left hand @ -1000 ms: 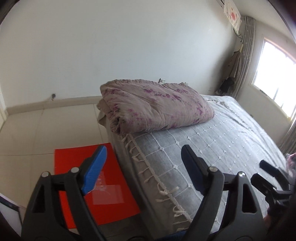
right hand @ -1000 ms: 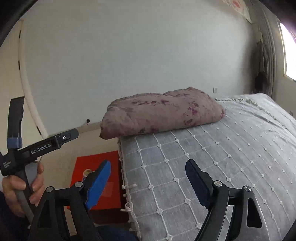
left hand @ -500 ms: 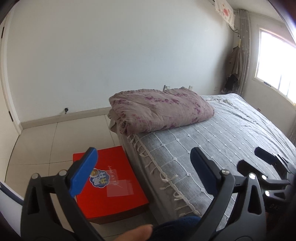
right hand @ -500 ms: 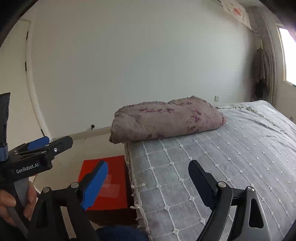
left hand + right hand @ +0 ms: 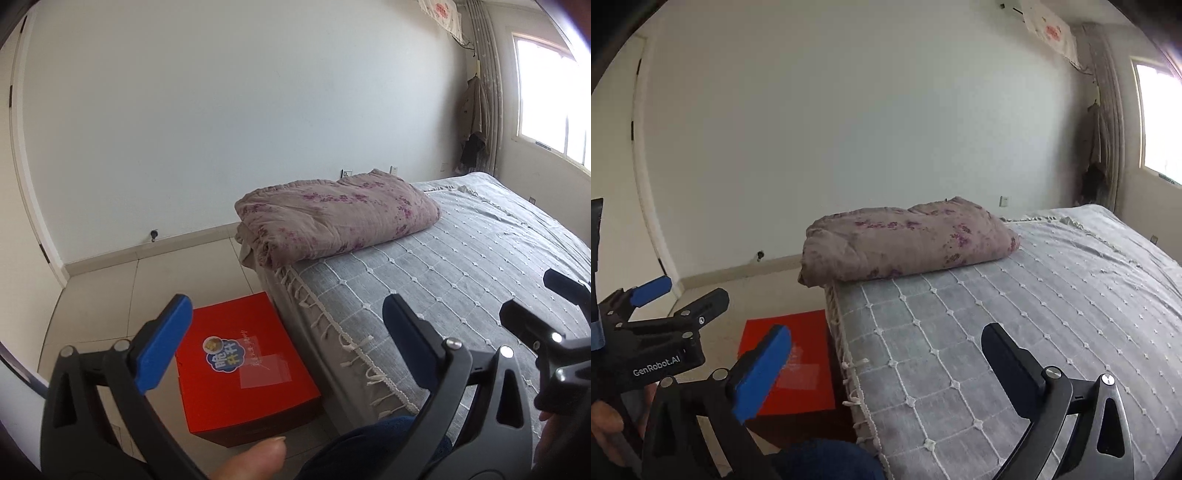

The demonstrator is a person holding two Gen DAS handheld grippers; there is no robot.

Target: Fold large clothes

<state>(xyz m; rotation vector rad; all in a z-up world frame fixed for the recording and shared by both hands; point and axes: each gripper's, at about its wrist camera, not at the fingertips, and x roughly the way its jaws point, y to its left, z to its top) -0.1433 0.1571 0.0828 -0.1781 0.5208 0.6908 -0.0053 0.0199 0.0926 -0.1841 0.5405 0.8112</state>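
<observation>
Both my grippers are empty rn. Left gripper (image 5: 286,332) has its jaws spread wide w/ nothing between them, just the red box (image 5: 243,365) on the floor and the bed edge showing through the gap. Right gripper (image 5: 886,350) is opening, jaws going wide, nothing between them either, only grey bedspread (image 5: 997,332) under and ahead of the tips. The task's thing, the floral quilt (image 5: 336,221), sits well ahead of both sets of fingers, on the far corner of the bed nearest the wall, slightly left of the right gripper's line and a bit right of the left one's. It's already a thick, squared-off bundle, layers stacked, one loose edge drooping over the bed's corner on the floor side. So my read: folding looks basically done, or at least the big folds are. No other loose garment shows on the bedspread btw. What's left, if anything: tuck that hanging edge, maybe square the bundle up. Can't tell from here whether the far side is neat; it's hidden behind the bulk.
</observation>
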